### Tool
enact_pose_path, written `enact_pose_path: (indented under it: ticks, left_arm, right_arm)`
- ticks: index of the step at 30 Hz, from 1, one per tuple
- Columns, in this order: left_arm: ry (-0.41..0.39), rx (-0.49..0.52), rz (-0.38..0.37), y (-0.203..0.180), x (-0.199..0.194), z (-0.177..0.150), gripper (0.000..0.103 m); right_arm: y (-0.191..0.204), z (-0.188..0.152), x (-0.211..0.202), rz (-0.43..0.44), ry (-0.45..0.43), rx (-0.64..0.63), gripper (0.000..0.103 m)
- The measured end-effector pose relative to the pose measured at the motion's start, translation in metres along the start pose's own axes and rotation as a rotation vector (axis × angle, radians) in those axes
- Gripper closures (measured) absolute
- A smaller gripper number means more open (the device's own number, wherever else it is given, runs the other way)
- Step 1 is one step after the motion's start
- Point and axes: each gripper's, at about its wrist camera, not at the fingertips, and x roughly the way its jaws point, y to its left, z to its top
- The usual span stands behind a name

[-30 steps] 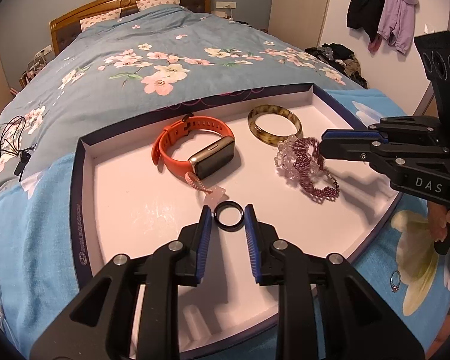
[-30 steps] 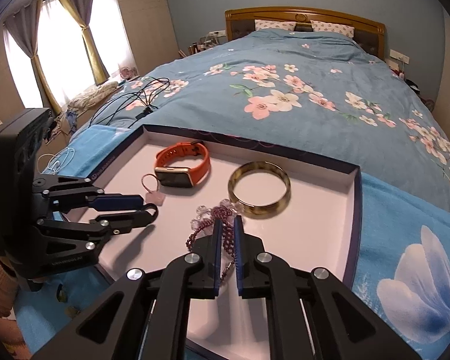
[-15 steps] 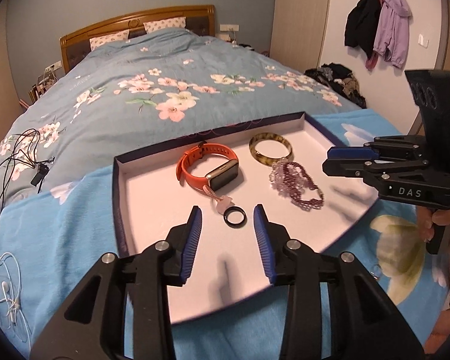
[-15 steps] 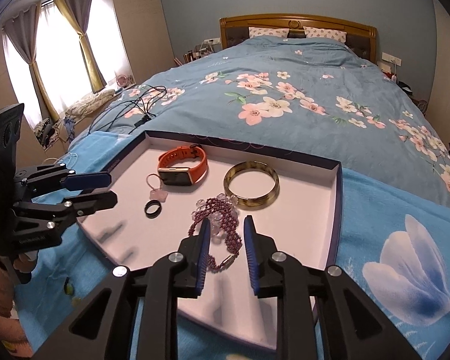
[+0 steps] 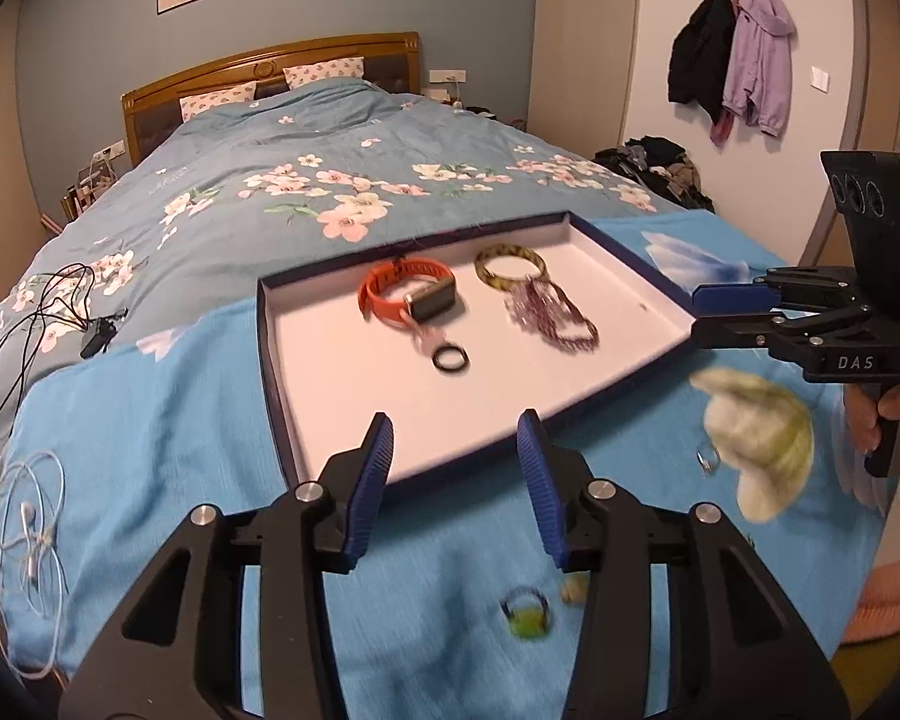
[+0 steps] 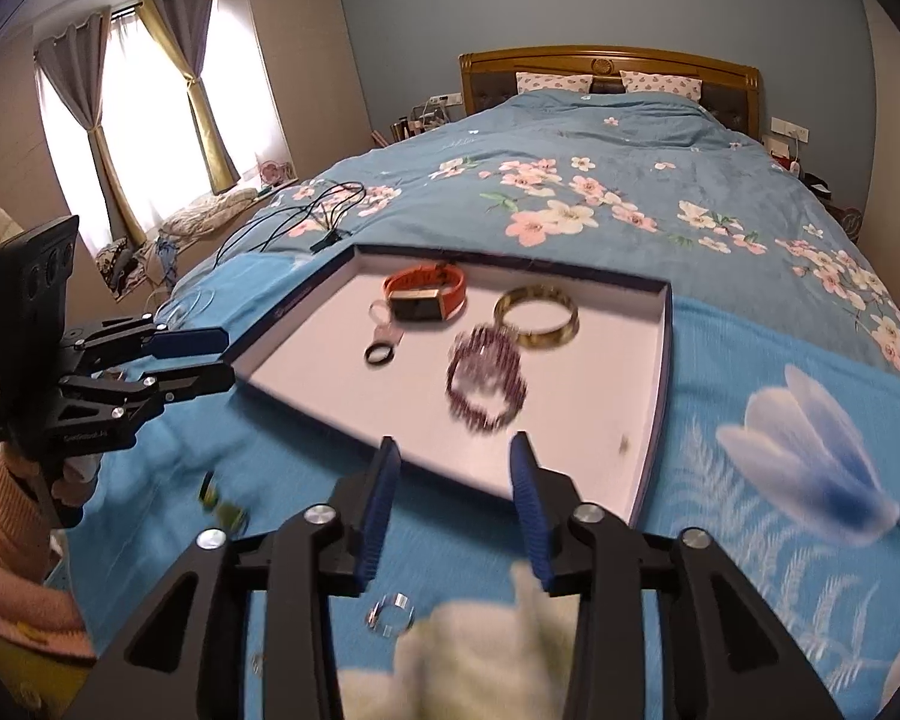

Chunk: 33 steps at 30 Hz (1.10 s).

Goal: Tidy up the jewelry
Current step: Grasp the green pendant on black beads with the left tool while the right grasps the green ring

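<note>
Tray [image 5: 282, 324] holds watch [image 5: 408, 297], bangle [image 5: 510, 264], beaded bracelet [image 5: 549, 318], black ring [image 5: 451, 358]; both tools opening, empty.

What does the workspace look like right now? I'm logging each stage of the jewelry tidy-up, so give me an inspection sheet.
Surface: blue floral bedspread on a bed.
Job's things: white tray holds orange watch, bangle, purple beaded bracelet, black ring and a small pink charm. On the spread, outside the tray: silver ring, green ring.
Clutter: white earphones.
Grippers: left gripper and right gripper both opening, nothing between the jaws.
Cables: black cables on the bedspread.
Surroundings: jackets on wall hooks, curtains, framed pictures.
</note>
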Motion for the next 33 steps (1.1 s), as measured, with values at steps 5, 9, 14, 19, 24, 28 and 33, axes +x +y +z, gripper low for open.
enact_pose_path:
  ticks: [5,9,14,19,24,28,33]
  left_arm:
    - [0.025,-0.011,-0.009,-0.002,-0.01,-0.025,0.059]
    - [0.044,-0.003,-0.002,-0.007,-0.012,-0.036,0.058]
    - [0.049,0.002,-0.022,-0.013,-0.02,-0.05,0.057]
    - [0.064,0.001,-0.032,-0.016,-0.023,-0.058,0.057]
    - [0.083,-0.006,-0.034,-0.019,-0.023,-0.067,0.057]
    - [0.088,-0.005,-0.041,-0.022,-0.024,-0.069,0.057]
    - [0.1,-0.007,-0.046,-0.024,-0.02,-0.07,0.057]
  right_arm:
    - [0.011,-0.027,-0.005,0.009,0.033,-0.004,0.064]
    - [0.018,-0.042,-0.005,0.033,0.058,0.003,0.064]
    - [0.026,-0.053,-0.009,0.05,0.065,0.01,0.064]
    - [0.035,-0.06,-0.012,0.069,0.068,0.01,0.064]
    - [0.044,-0.069,-0.011,0.091,0.083,0.004,0.064]
    - [0.05,-0.076,-0.013,0.105,0.09,0.004,0.064]
    - [0.061,-0.084,-0.013,0.116,0.1,-0.008,0.064]
